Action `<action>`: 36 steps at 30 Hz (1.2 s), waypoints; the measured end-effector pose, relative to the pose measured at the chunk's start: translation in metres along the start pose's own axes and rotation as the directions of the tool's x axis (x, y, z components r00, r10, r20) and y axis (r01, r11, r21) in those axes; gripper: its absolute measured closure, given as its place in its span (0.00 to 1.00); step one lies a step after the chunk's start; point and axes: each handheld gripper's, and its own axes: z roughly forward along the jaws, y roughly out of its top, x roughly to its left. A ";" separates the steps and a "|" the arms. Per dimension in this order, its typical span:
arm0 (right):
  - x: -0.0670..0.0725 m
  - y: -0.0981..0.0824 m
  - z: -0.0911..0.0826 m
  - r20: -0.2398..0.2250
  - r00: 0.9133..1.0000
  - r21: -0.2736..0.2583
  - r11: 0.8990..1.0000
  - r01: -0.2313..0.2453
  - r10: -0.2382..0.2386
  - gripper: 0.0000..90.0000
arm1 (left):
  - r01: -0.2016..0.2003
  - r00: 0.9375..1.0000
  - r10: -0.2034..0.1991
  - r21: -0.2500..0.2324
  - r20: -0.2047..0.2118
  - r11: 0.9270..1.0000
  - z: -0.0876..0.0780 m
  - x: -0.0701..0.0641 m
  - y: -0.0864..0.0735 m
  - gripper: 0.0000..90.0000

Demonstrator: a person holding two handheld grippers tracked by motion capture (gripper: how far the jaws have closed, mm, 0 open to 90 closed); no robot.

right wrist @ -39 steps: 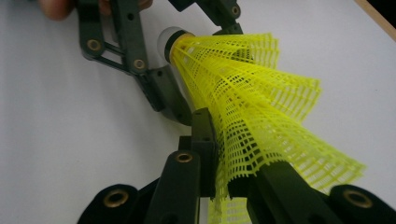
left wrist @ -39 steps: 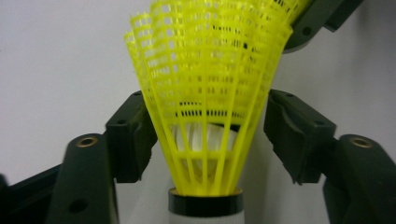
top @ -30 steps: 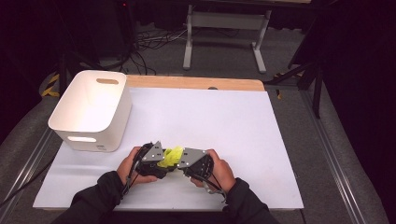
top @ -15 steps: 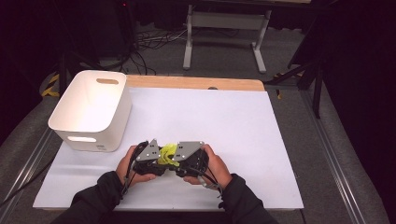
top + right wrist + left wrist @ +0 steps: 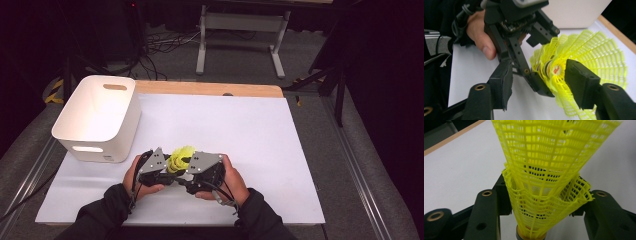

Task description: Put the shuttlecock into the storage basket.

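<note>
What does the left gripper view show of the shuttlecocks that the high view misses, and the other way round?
Left gripper view alone: two yellow shuttlecocks nested one inside the other, their mesh skirts squeezed between the left gripper's pads, whose jaws have just been closing, and the cork base at the bottom.

High view alone: the white bin at the table's left, the wooden table edge at the far side, both hands, and the right gripper facing the left one, its jaws having just been opening.

Both: the yellow shuttlecocks and the white table sheet.
</note>
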 end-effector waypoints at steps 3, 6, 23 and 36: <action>0.001 0.004 -0.005 0.031 1.000 -0.013 1.000 0.006 -0.005 0.40 | 0.001 1.000 -0.001 -0.008 -0.006 1.000 -0.001 0.000 0.000 0.55; 0.002 0.004 -0.008 0.044 0.999 -0.034 0.999 0.003 -0.001 0.36 | -0.003 1.000 0.003 -0.013 -0.008 1.000 -0.002 0.000 0.000 0.55; -0.007 -0.010 -0.045 0.227 0.974 -0.107 0.994 0.014 0.011 0.25 | -0.002 1.000 0.002 -0.022 -0.021 1.000 -0.008 0.003 -0.001 0.55; -0.013 -0.037 -0.053 0.285 0.958 -0.090 0.996 -0.015 0.040 0.22 | 0.001 0.999 -0.003 -0.034 -0.038 0.999 -0.016 0.006 0.000 0.55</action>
